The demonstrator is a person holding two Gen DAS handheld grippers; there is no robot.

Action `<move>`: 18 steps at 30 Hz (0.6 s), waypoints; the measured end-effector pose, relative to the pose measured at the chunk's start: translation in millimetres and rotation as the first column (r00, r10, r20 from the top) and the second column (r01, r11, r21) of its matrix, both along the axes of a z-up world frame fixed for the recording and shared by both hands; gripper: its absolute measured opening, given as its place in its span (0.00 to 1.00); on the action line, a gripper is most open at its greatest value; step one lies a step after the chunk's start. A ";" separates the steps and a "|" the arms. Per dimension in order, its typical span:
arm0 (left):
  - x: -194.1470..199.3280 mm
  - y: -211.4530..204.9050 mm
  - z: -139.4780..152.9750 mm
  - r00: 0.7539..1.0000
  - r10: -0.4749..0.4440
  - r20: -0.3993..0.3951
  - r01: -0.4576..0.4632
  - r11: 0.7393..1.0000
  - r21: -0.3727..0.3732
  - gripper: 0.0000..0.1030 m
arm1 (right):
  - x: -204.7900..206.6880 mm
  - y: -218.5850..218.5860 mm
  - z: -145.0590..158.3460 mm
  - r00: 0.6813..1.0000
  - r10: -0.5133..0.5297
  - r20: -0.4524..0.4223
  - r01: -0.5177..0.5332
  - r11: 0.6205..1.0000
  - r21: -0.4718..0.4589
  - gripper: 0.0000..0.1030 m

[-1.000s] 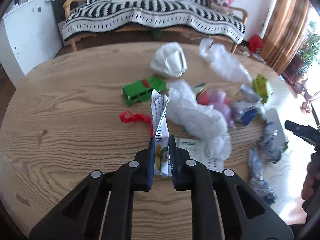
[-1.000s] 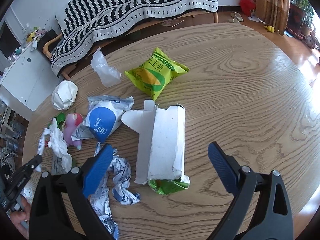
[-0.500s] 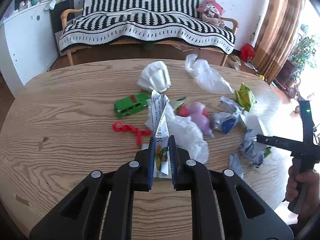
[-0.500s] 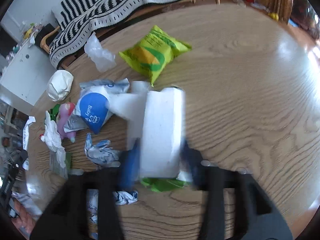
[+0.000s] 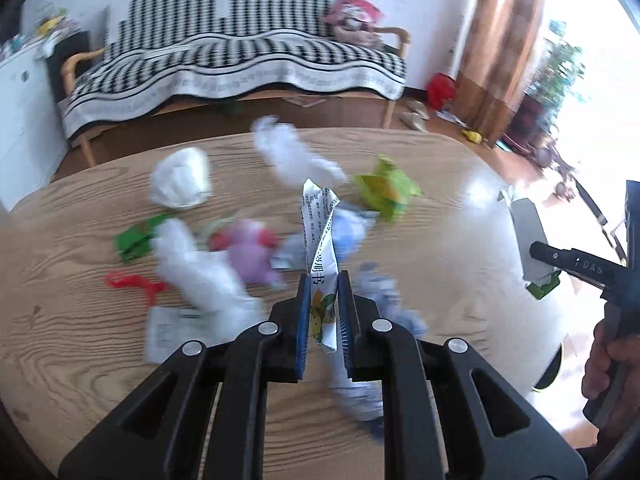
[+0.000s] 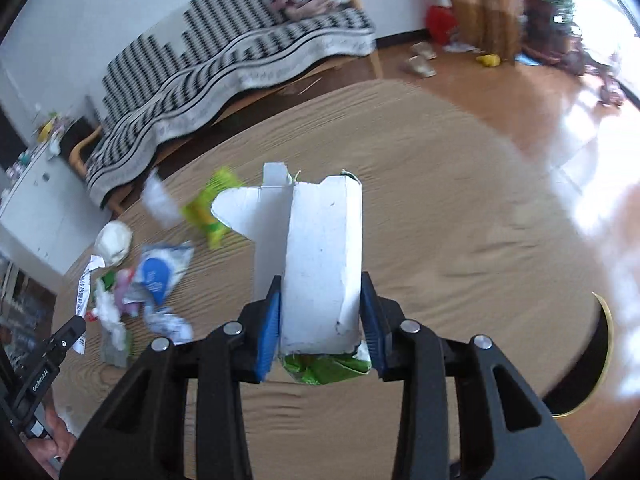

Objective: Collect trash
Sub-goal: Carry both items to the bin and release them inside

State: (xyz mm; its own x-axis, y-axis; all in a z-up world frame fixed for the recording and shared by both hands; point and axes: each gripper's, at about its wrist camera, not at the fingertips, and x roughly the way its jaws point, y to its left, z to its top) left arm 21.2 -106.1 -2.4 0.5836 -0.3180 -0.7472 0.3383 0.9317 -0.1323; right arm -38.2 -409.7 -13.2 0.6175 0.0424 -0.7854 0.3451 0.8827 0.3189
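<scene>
fingers of the right gripper (image 6: 320, 336) pinch a flattened white cardboard carton (image 6: 320, 264) with green foil at its near end, lifted above the oval wooden table (image 6: 460, 216). left gripper (image 5: 324, 320) fingers press together on a folded white printed paper wrapper (image 5: 322, 248), held over the same table. beyond the wrapper on the table lie a green-yellow snack bag (image 5: 386, 190), a crumpled white plastic bag (image 5: 180, 178), a blurred purple toy (image 5: 252, 248) and a green toy car (image 5: 134, 238).
</scene>
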 end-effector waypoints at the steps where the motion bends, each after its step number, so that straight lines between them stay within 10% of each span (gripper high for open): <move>1: -3.8 -16.6 0.0 1.000 -0.029 -0.001 0.029 1.000 -0.009 0.12 | -10.6 -13.7 1.3 1.000 -0.027 0.003 0.027 1.000 -0.013 0.36; 8: -39.6 -132.7 -5.1 0.968 -0.250 -0.006 0.250 0.968 -0.036 0.12 | -98.4 -119.6 -5.2 0.969 -0.248 -0.003 0.248 0.967 -0.061 0.36; 18: -118.1 -294.6 -38.7 0.831 -0.556 -0.035 0.552 0.830 -0.084 0.12 | -206.5 -231.8 -61.6 0.873 -0.471 -0.127 0.472 0.881 -0.030 0.36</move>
State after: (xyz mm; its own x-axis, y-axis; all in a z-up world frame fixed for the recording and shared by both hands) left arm -96.8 -400.6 -41.1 0.2529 -0.6264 -0.7374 0.7849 0.5784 -0.2221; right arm -244.7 -641.5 -74.8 0.4598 -0.2274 -0.8584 0.7577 0.6046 0.2457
